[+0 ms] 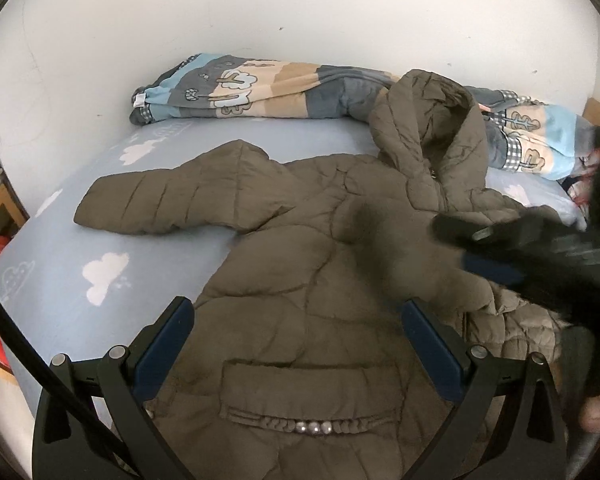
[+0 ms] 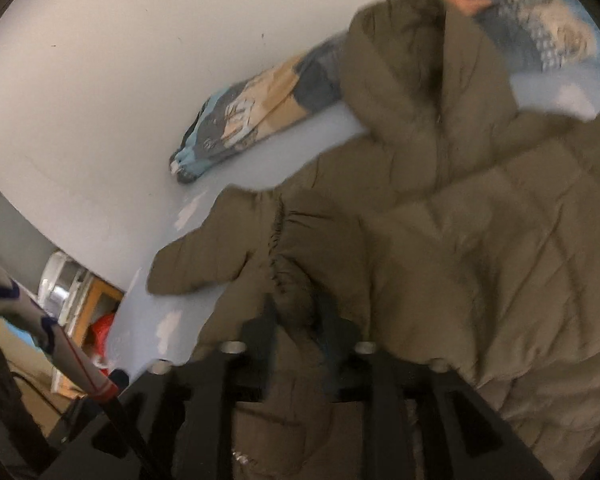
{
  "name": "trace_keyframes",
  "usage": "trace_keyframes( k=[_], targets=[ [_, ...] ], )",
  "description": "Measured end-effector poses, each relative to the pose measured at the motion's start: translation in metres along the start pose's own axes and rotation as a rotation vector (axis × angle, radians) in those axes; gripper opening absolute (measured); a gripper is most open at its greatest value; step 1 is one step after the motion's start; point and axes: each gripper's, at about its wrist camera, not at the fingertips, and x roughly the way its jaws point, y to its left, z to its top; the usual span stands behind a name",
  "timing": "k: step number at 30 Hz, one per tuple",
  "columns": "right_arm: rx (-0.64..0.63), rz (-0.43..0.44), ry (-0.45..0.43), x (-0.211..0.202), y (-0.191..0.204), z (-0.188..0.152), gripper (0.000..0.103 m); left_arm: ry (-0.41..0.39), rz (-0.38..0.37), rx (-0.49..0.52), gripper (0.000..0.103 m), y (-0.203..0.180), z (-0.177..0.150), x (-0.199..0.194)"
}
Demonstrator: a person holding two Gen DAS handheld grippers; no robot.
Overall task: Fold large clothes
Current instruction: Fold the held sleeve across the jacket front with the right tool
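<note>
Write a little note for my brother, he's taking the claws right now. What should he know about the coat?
Left claw: open, hovering over the coat's lower front by the pocket, holding nothing.
Right claw: picture blurred; a bunched sleeve cuff lies between its fingers, grip unclear.
Coat: spread front-up on the blue cloud-print bed, hood against the rolled blanket, one sleeve stretched out sideways.
Done: the other sleeve brought over the front.
Left: fold in the stretched sleeve, then the body.

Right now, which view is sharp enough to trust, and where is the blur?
Left wrist view: the jacket and bed are sharp; only the right gripper at the right edge is smeared. Right wrist view: blurred throughout, including jacket seams and quilt. Both are fisheye, so edges bend; lighting is soft, without glare.
</note>
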Motion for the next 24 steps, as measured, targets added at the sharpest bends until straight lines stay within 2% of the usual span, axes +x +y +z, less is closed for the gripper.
trace_keyframes(
  k=[1, 3, 5, 7, 9, 11, 14, 15, 16, 17, 19, 21, 24],
  targets=[
    [0.002, 0.019, -0.002, -0.006, 0.000, 0.003, 0.072, 0.000, 0.001, -0.008, 0.103, 0.001, 0.002, 0.002],
    [-0.027, 0.051, -0.042, -0.027, 0.005, 0.011, 0.074, 0.006, 0.000, -0.019, 0.103, 0.002, 0.004, 0.006],
    [-0.040, 0.040, -0.100, -0.051, 0.011, 0.018, 0.074, 0.010, 0.004, -0.015, 0.103, 0.000, 0.004, 0.011],
    [-0.020, 0.023, -0.174, -0.079, 0.000, 0.029, 0.074, 0.017, 0.011, -0.001, 0.103, -0.004, 0.003, 0.016],
    [0.015, -0.053, -0.251, -0.106, -0.019, 0.037, 0.074, 0.030, 0.010, 0.003, 0.103, -0.008, 0.003, 0.022],
    [0.089, -0.123, -0.291, -0.128, -0.048, 0.045, 0.074, 0.031, 0.009, 0.012, 0.103, -0.012, 0.003, 0.026],
    [0.188, -0.323, -0.339, -0.152, -0.087, 0.048, 0.074, 0.048, 0.009, 0.033, 0.103, -0.019, 0.002, 0.037],
    [0.213, -0.448, -0.329, -0.156, -0.103, 0.047, 0.074, 0.055, 0.008, 0.039, 0.103, -0.022, 0.001, 0.042],
    [0.226, -0.537, -0.295, -0.154, -0.113, 0.049, 0.072, 0.062, 0.011, 0.051, 0.103, -0.026, 0.001, 0.047],
    [0.239, -0.595, -0.270, -0.152, -0.126, 0.048, 0.058, 0.071, 0.015, 0.061, 0.103, -0.030, 0.000, 0.052],
    [0.297, -0.634, -0.232, -0.145, -0.147, 0.045, 0.037, 0.096, 0.026, 0.080, 0.103, -0.037, -0.001, 0.064],
    [0.327, -0.633, -0.206, -0.137, -0.161, 0.041, 0.034, 0.111, 0.039, 0.084, 0.103, -0.039, 0.000, 0.074],
    [0.285, -0.643, -0.152, -0.125, -0.161, 0.039, 0.034, 0.142, 0.065, 0.047, 0.103, -0.031, 0.005, 0.092]
  ],
)
